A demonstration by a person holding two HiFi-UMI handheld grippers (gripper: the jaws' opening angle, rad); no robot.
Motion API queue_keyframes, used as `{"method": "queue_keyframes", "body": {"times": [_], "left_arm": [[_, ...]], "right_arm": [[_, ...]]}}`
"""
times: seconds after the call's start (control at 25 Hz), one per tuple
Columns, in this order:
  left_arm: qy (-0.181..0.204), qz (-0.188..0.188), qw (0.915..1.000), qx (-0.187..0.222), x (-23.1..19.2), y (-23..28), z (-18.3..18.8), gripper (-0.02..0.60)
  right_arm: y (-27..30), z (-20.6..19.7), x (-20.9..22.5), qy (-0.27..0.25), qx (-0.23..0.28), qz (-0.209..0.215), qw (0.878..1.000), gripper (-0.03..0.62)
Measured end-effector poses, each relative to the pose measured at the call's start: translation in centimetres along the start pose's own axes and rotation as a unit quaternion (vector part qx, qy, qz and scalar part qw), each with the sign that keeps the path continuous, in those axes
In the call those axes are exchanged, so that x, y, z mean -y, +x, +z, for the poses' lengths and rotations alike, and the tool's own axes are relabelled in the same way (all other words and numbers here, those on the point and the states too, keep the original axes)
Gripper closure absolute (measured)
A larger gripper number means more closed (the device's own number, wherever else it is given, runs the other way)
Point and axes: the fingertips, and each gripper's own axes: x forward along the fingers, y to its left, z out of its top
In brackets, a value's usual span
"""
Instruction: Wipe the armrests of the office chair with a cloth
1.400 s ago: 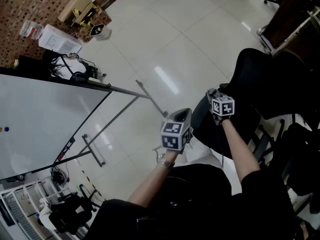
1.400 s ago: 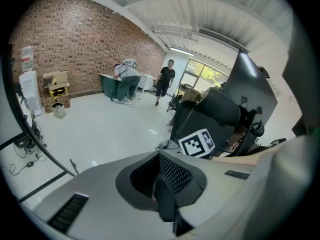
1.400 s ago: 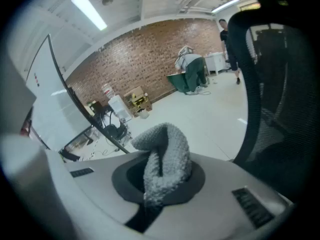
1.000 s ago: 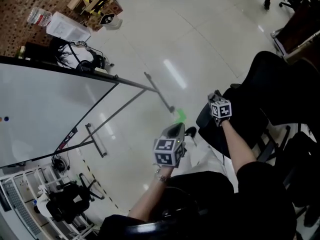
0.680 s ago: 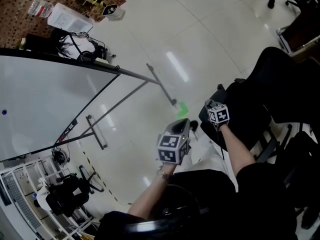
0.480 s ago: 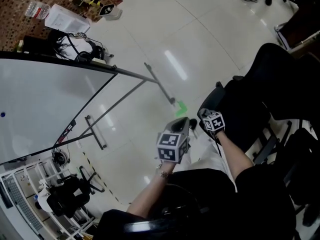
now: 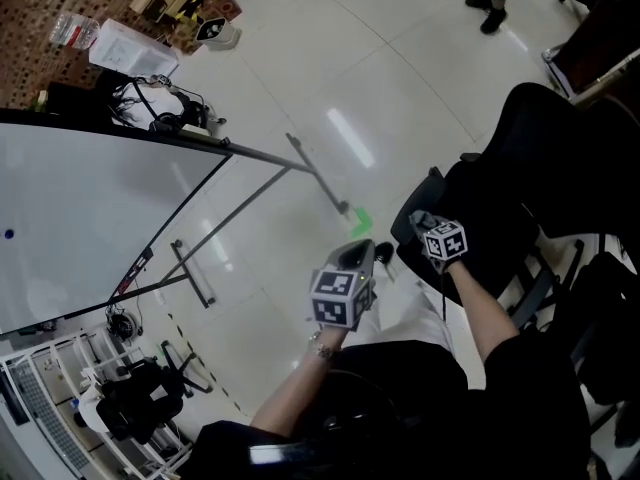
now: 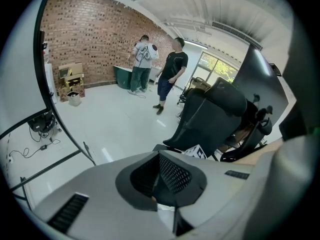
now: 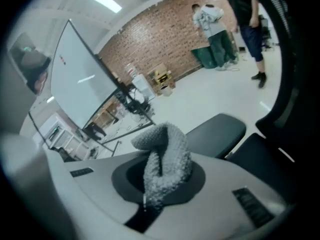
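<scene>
Slippage risk: grey nubby cloth (image 9: 165, 156) pinched in right hand-held gripper (image 9: 159, 171), bunched into a narrow wad, with black padded armrest (image 9: 216, 130) just beyond at 2 o'clock, contact unclear. Likely to wipe only a thin stripe, or pull loose under drag. Left hand-held gripper (image 8: 165, 178) closed on nothing, off at 8 o'clock, not steadying black office chair (image 7: 520, 158). Liable to swivel away under pressure.

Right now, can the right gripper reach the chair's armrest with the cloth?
Probably yes. The right gripper is shut on the cloth, and the armrest pad lies just ahead of it with nothing between them in its own view.
</scene>
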Motion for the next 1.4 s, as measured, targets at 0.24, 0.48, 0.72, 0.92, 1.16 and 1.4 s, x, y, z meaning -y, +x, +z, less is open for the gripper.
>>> {"method": "queue_keyframes", "body": {"times": [0.24,0.48,0.72,0.92,1.16,1.4], "left_arm": [[-0.002,-0.003,1.0,-0.003,0.5,-0.1,-0.6,0.586],[-0.003,0.004,0.9999,-0.012,0.5,-0.6,-1.8,0.586],[-0.006,0.009,0.9998,-0.018,-0.1,-0.5,-2.5,0.586],[-0.003,0.003,0.9998,-0.021,0.0,0.0,-2.2,0.586],[-0.001,-0.005,0.9998,-0.019,0.3,1.0,-1.1,0.586],[-0.007,0.004,0.9999,-0.014,-0.8,0.8,-0.6,0.586]], "right_arm": [[-1.9,7.3,9.7,0.045,0.03,-0.082,0.995,0.569],[-0.4,5.2,10.2,0.08,0.014,-0.078,0.994,0.569],[3.0,0.0,3.2,0.081,-0.023,-0.02,0.996,0.569],[4.0,-6.3,-4.4,0.053,-0.082,0.043,0.994,0.569],[2.2,-6.2,-7.2,0.075,-0.054,0.095,0.991,0.569],[-1.5,4.7,6.5,0.152,0.082,-0.02,0.985,0.57]]}}
